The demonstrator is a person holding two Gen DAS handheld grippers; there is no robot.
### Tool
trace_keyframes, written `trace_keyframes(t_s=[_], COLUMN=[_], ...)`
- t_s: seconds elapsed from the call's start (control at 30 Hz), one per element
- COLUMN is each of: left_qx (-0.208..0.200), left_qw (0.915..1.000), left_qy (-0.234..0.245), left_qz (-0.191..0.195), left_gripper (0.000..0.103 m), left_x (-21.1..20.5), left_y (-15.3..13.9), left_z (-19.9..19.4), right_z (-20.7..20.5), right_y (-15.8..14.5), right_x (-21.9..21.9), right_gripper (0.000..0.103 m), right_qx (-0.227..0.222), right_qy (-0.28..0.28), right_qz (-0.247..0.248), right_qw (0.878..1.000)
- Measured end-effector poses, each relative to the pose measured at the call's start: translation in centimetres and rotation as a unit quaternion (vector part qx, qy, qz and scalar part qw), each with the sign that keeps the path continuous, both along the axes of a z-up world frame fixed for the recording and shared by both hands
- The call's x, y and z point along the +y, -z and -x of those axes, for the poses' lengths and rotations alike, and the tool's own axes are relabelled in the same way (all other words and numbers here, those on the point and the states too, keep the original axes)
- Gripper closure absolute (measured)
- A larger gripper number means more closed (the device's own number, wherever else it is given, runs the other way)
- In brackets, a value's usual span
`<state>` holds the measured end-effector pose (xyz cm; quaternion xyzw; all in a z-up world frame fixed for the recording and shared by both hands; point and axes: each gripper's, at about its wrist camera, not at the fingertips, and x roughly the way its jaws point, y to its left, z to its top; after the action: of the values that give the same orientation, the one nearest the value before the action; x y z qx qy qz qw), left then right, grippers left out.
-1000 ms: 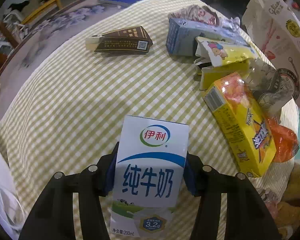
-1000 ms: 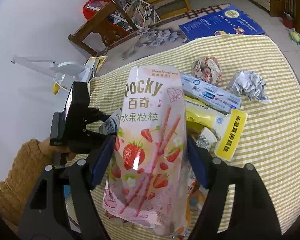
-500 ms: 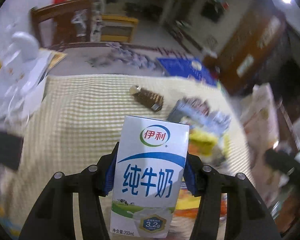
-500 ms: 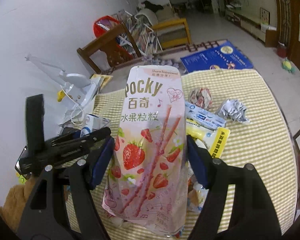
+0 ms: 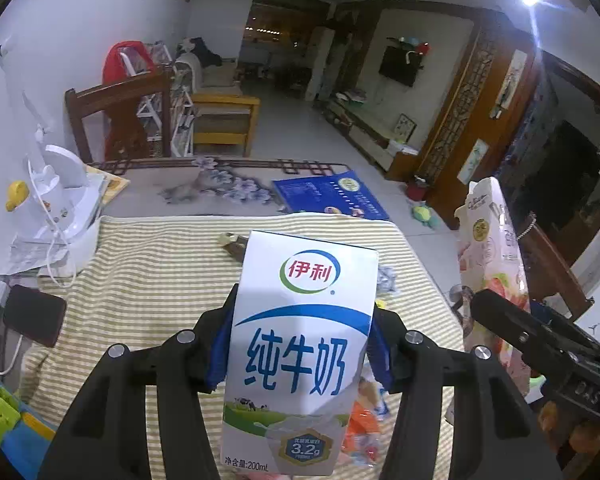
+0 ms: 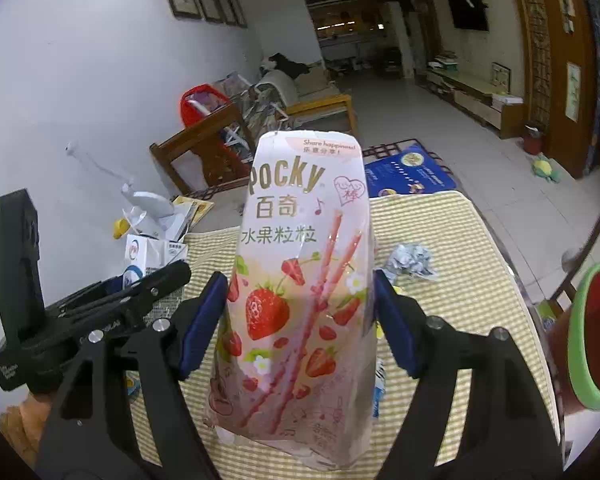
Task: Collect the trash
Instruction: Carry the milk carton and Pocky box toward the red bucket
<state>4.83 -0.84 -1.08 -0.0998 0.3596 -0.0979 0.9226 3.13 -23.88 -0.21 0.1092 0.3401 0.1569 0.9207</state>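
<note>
1. Step in hand, as I judge it: carrying both held items to the red bin with a green rim (image 6: 592, 332) off the worktop's (image 6: 452, 304) right edge. Bring them over its mouth before letting go.
2. The left hand-held gripper (image 5: 298, 350) clamps a white-and-blue cardboard milk carton (image 5: 300, 344), upright above the worktop.
3. The right hand-held gripper (image 6: 300, 320) holds a pink strawberry-printed Pocky snack box (image 6: 300, 288), glossy, creased, lifted clear.
4. A crumpled grey paper ball (image 6: 410, 260) lies near the worktop's far-right corner.
</note>
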Motion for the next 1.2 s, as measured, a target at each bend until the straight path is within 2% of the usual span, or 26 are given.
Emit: trace_keyframes(t_s=[0.13, 0.6, 1.2], left_qx=[-0.004, 0.006, 0.01], left_qw=[0.9999, 0.9987, 0.9955], left_qy=[0.014, 0.051, 0.094], left_qz=[0.001, -0.002, -0.009], left_gripper=[0.051, 0.051, 0.051], left_x=[-0.9, -4.9, -14.0], left_y=[0.0, 0.3, 0.6], left_z=[0.6, 0.0, -1.5], right_z=[0.3, 2.1, 2.6], right_y=[-0.3, 0.1, 0.9], right_x=[-1.6, -5.4, -14.3], right_gripper=[0.032, 0.032, 0.031], right_qx=[-0.002, -0.004, 0.002], right_qy=[0.021, 0.066, 0.112], right_qz=[-0.011, 0.001, 0.0], right_qw=[1.0, 0.998, 0.994])
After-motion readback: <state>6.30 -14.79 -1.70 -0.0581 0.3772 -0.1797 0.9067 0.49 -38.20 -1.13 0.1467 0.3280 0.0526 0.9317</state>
